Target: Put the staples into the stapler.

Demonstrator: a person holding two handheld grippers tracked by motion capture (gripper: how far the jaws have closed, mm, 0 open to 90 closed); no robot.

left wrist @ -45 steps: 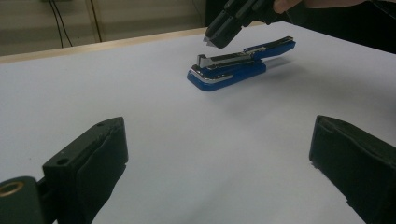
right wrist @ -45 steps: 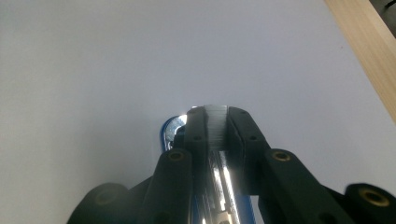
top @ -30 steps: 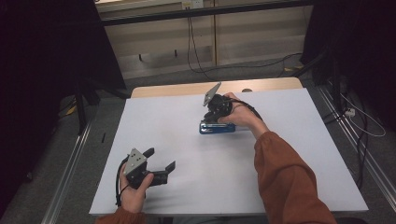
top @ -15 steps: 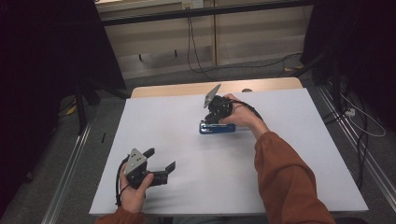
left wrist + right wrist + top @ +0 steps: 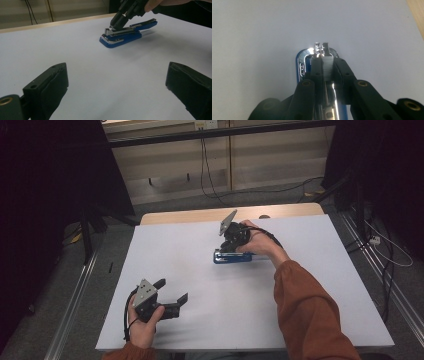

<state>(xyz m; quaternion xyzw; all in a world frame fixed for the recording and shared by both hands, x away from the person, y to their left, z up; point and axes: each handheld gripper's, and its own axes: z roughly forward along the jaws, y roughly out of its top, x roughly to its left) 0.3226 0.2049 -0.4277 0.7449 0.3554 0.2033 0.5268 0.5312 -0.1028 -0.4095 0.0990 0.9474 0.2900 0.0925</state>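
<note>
Black jaws of the left gripper (image 5: 120,92) stand wide open with nothing between them — bare white table (image 5: 75,50) ahead. Well beyond their tips lies the blue stapler (image 5: 125,33), flat on its base. Right gripper (image 5: 325,66) is clamped on a strip of staples (image 5: 327,68) directly over the stapler's open metal channel. Judgement: stapler rigid, moderately heavy, glossy — best held across its sides; the staple strip is brittle and needs light pressure. No legible markings.
</note>
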